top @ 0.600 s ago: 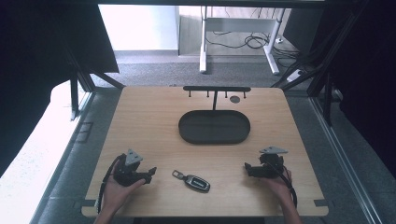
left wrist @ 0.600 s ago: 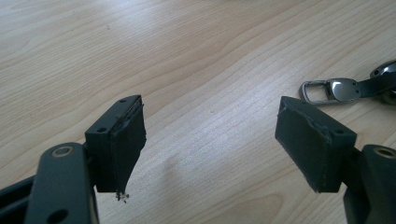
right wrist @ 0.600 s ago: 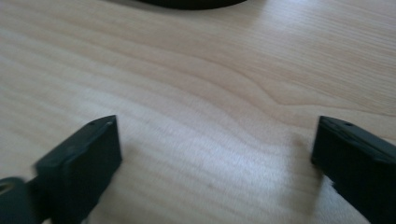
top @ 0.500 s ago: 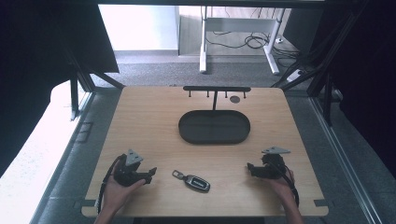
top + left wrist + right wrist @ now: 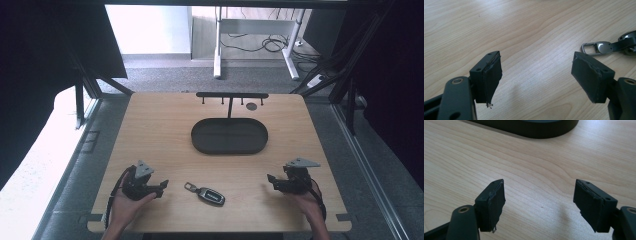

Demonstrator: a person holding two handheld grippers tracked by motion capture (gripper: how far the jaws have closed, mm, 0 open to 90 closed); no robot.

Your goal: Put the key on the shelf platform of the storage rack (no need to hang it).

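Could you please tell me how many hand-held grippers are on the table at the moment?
2. The left hand-held gripper is near the front left edge; the right hand-held gripper is near the front right, both open and empty.

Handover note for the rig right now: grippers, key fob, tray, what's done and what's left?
Left gripper: open, holding nothing, low at the table's near edge, jaws pointing toward the key fob.
Right gripper: open, holding nothing, on the fob's other side.
Key fob: flat on the wood between both grippers, untouched.
Oval tray and hook rack: mid-table and behind it, nothing in the tray.
Done: nothing visible.
Left: probably grasp the fob.
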